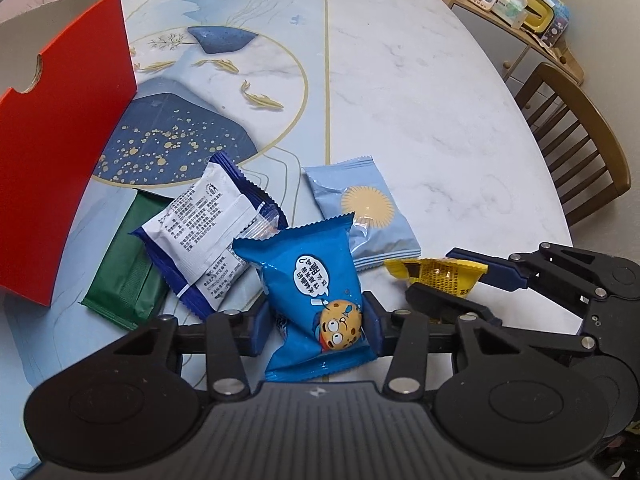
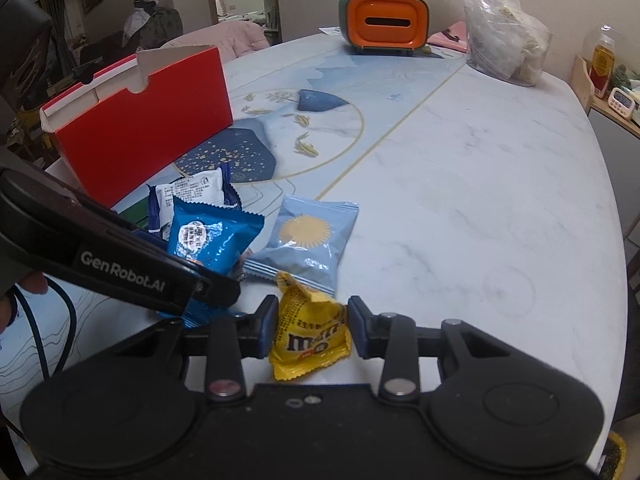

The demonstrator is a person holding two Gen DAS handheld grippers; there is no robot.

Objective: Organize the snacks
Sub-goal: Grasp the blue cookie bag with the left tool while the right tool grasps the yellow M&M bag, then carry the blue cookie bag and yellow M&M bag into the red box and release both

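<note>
Blue cookie packet (image 1: pixel 316 296) lengthwise between jaws

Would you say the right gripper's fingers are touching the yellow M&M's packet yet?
Cannot tell. In the right wrist view the right gripper brackets the yellow M&M's packet, whose edges meet the pads without visible squeezing.

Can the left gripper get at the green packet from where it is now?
Probably not directly. The left gripper straddles the blue cookie packet, and the white-backed packet lies partly over the green packet. Only the green packet's left side, beside the red box, looks free.
</note>
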